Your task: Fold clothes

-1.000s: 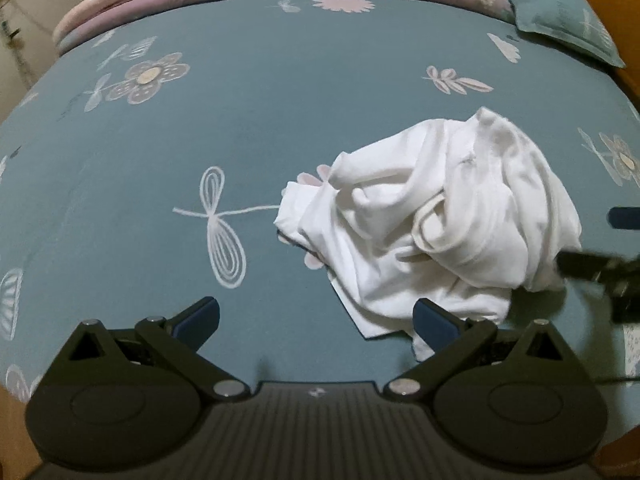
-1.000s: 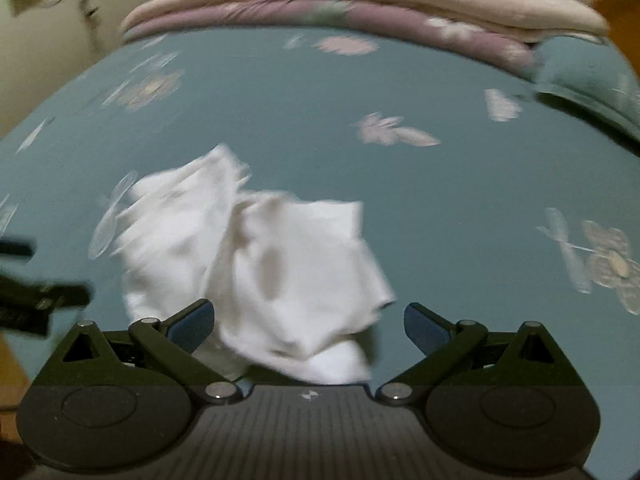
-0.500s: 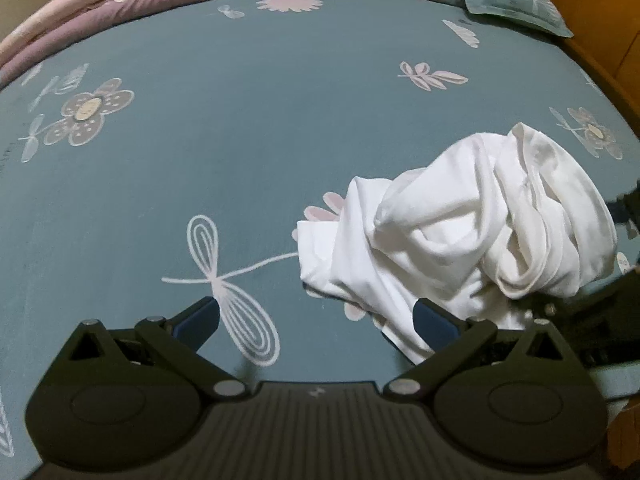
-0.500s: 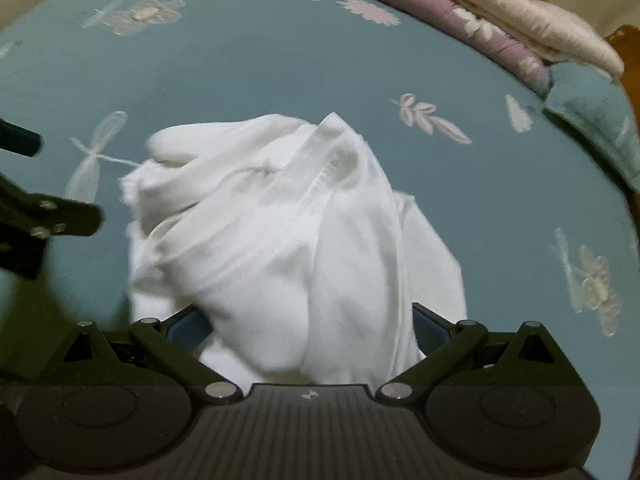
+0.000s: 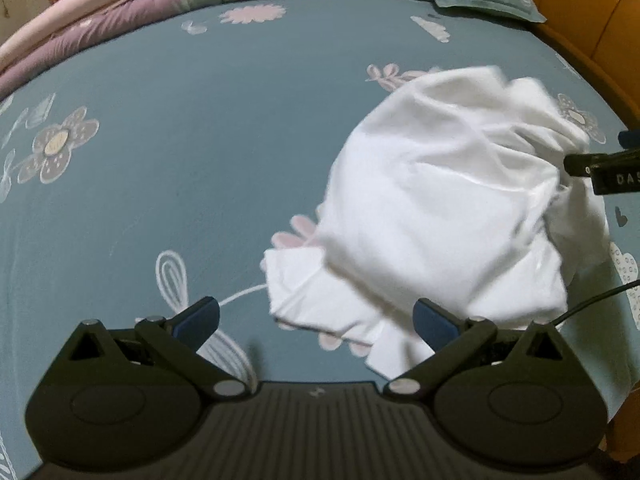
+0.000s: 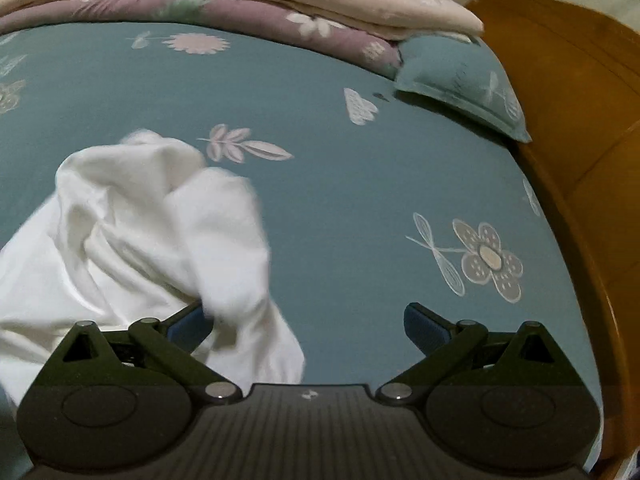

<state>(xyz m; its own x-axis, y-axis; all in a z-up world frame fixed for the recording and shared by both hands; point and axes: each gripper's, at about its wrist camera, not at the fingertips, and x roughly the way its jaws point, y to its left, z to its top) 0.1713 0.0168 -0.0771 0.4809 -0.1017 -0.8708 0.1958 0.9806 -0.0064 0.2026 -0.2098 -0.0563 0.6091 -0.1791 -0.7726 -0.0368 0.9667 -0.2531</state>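
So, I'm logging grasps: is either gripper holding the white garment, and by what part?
Nothing is held. Both the left gripper and right gripper are open; the garment is bunched on the bed.

One white garment (image 5: 436,216) – two quilts (image 6: 248,4) – one pillow (image 6: 460,76).

The light is soft and a little dim. The white garment (image 5: 440,216) ahead of my fingers (image 5: 198,316) is overexposed and blurred from motion. The bedsheet (image 6: 340,200) bends strongly toward the edges, and the corners go dark.
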